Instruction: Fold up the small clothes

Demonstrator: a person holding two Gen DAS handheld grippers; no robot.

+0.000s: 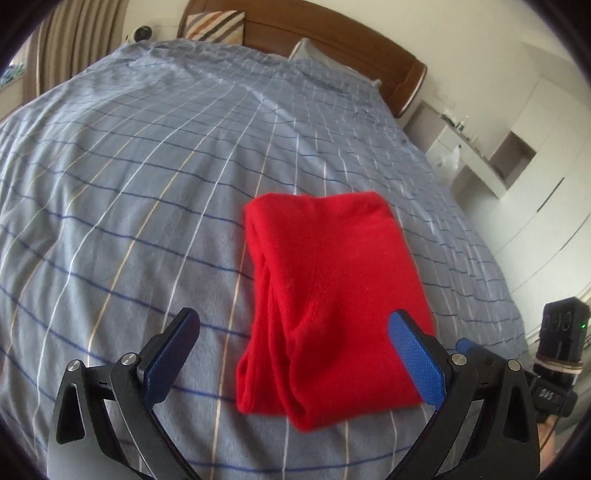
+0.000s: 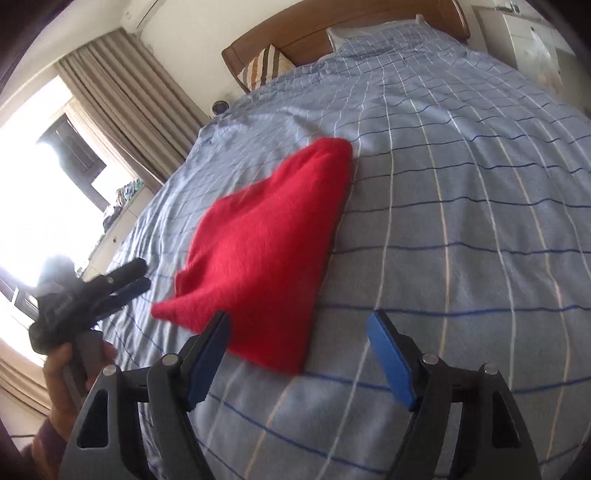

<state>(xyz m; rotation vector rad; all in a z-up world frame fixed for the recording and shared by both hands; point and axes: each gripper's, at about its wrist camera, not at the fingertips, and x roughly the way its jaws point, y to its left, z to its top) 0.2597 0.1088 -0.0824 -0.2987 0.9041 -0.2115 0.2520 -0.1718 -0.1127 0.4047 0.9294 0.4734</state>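
Note:
A red garment (image 1: 332, 288), folded into a thick rectangle, lies flat on the blue checked bedcover (image 1: 129, 184). My left gripper (image 1: 293, 315) hovers over its near end, open wide, with the pads apart from the cloth. In the right wrist view the same red garment (image 2: 266, 251) lies ahead and slightly left. My right gripper (image 2: 299, 317) stands open just before its near corner, gripping nothing. A hand (image 2: 70, 365) holds the left gripper (image 2: 129, 278) at the left edge of that view, beside the garment.
A wooden headboard (image 1: 332, 40), a striped cushion (image 1: 214, 26) and a pillow (image 1: 306, 50) are at the bed's far end. White cabinets (image 1: 517, 177) stand along the right side. Curtains (image 2: 122, 92) and a bright window (image 2: 33, 184) are on the left.

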